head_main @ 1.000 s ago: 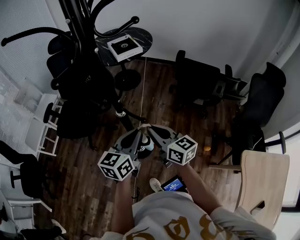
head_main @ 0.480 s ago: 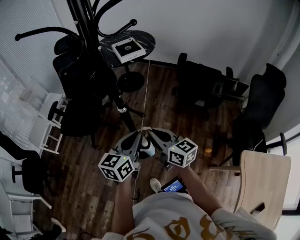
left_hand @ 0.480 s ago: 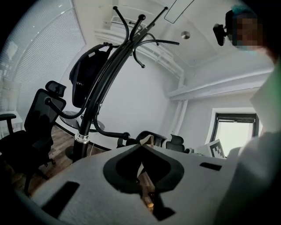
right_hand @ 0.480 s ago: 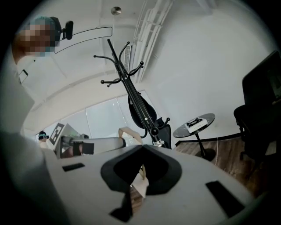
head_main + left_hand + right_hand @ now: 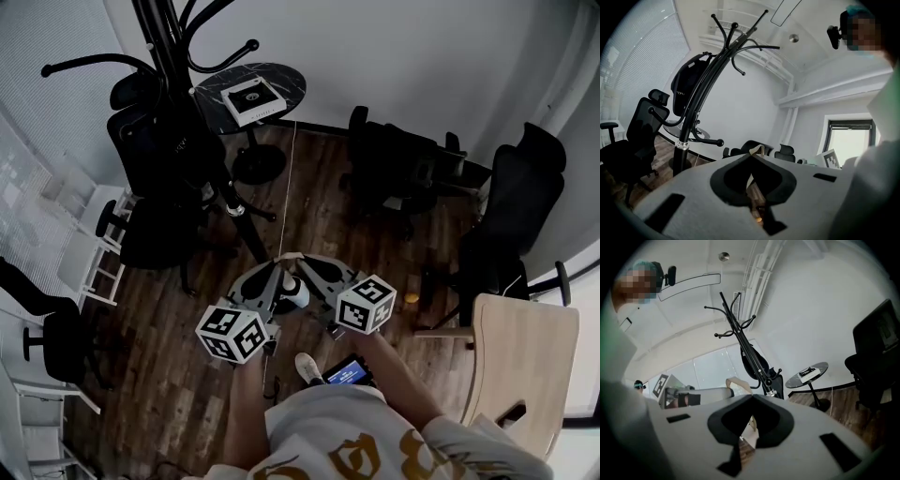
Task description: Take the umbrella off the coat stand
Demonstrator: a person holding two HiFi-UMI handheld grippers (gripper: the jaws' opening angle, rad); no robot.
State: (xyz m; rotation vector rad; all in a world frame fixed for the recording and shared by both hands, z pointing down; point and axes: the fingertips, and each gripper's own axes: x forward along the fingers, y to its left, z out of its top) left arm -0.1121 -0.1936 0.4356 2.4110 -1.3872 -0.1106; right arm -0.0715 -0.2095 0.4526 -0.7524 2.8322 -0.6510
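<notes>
The black coat stand (image 5: pixel 173 66) rises at the upper left of the head view, its curved hooks spreading out. A black bundle (image 5: pixel 686 90) hangs from its top hooks against the pole; it is the umbrella as far as I can tell, and it also shows as a long dark bundle (image 5: pixel 752 358) in the right gripper view. My left gripper (image 5: pixel 275 268) and right gripper (image 5: pixel 304 262) are held side by side in front of my body, well short of the stand. Both have their jaws closed tip to tip with nothing between them, as seen at the left gripper (image 5: pixel 751 155) and the right gripper (image 5: pixel 751 397).
A round dark table (image 5: pixel 286 82) carrying a white box (image 5: pixel 251 97) stands beside the stand. Black office chairs (image 5: pixel 403 169) line the far wall, with one more chair (image 5: pixel 141 122) behind the stand. A wooden chair (image 5: pixel 520 361) is at the right and white stools (image 5: pixel 84 253) at the left.
The view has drifted a little, so the stand and table sit slightly differently in the frame. Both grippers stay shut in nearly the same place.
</notes>
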